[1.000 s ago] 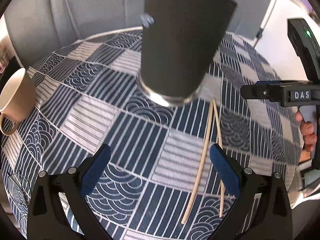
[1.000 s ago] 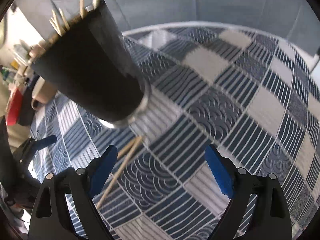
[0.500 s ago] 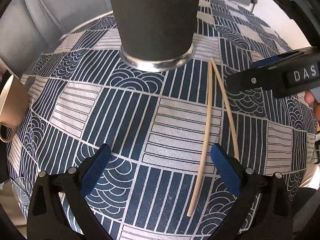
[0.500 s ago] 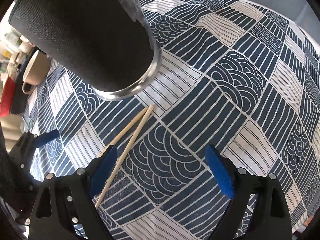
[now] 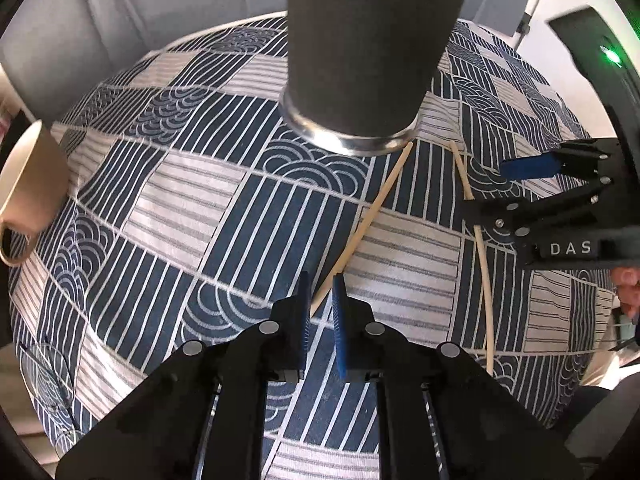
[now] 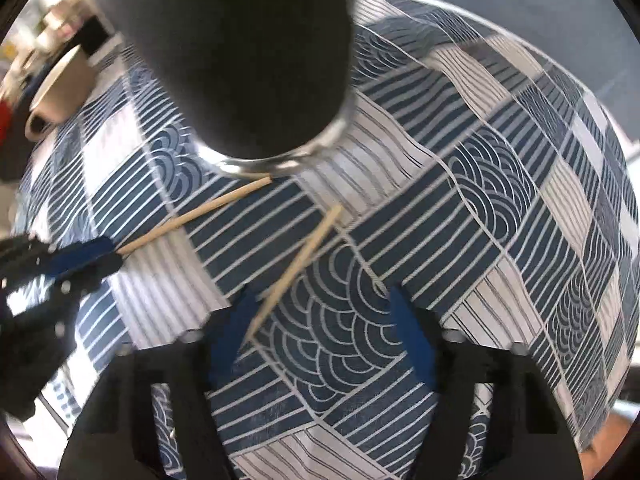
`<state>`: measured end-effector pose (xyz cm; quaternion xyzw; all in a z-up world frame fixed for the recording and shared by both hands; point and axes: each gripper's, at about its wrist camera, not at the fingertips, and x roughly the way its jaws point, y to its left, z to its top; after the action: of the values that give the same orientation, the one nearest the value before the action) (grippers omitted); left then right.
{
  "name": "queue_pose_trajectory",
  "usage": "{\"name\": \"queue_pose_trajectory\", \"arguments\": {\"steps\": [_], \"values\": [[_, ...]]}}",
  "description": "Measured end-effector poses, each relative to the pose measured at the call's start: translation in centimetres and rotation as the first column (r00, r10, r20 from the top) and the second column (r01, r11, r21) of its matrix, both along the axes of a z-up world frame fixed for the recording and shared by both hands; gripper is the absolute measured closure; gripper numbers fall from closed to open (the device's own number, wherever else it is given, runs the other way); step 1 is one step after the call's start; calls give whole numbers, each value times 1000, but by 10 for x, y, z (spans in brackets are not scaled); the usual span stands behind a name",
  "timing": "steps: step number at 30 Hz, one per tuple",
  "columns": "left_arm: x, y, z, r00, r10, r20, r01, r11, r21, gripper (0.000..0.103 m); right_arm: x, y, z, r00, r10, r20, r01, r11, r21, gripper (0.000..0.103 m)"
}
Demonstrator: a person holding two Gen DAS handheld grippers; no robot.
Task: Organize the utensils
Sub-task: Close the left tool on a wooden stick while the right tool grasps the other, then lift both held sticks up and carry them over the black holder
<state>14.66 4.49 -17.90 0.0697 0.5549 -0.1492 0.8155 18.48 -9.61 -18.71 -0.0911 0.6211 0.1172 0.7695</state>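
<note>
A round table covered in a navy and white patchwork tablecloth fills both views, its squares printed with stripes and wave arcs. Near the middle stands a tall dark holder with a shiny metal band around its base; it rises out of the top of both views, so its contents are not visible.

At the table's left edge in the left wrist view sits a beige mug, tilted by the lens, with its handle facing the camera.

Two pale wooden chopsticks lie on the cloth in front of the holder. The first chopstick runs from the holder's base, its far tip touching or just beside the metal band, back to the left gripper. That gripper's blue-padded fingers are nearly closed around the chopstick's near end, with only a slim gap between them.

The second chopstick lies apart to the right. In the right wrist view it points diagonally towards the right gripper, whose jaws are spread wide. Its near tip lies between the fingers, close to the left pad, held by nothing.
</note>
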Motion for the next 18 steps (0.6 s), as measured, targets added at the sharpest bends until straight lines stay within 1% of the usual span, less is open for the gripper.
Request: {"name": "queue_pose_trajectory", "arguments": {"steps": [2, 4, 8, 9, 11, 13, 15, 18], "values": [[-4, 0, 0, 1000, 0, -4, 0, 1000, 8, 93, -5, 4, 3, 999, 42, 6, -42, 999, 6, 80], [-9, 1, 1, 1000, -4, -16, 5, 1000, 14, 94, -5, 1, 4, 999, 36, -5, -36, 999, 8, 96], [-20, 11, 1, 997, 10, -77, -14, 999, -42, 97, -2, -19, 6, 999, -1, -54, 5, 998, 64, 99], [-23, 15, 1, 995, 19, -96, -25, 998, -63, 99, -2, -25, 6, 997, -16, -77, 23, 995, 94, 99], [-28, 23, 1, 990, 45, -134, -59, 993, -104, 99, -3, -34, 6, 995, -35, -96, 46, 992, 117, 99], [-35, 31, 0, 982, 71, -176, -97, 985, -144, 99, -5, -41, 9, 994, -45, -104, 60, 988, 143, 99], [-41, 36, 1, 976, 91, -196, -124, 979, -162, 99, -5, -47, 12, 993, -54, -106, 72, 982, 172, 99], [-46, 43, 6, 970, 125, -208, -166, 967, -193, 99, 0, -60, 21, 994, -65, -86, 81, 975, 208, 99]]}}
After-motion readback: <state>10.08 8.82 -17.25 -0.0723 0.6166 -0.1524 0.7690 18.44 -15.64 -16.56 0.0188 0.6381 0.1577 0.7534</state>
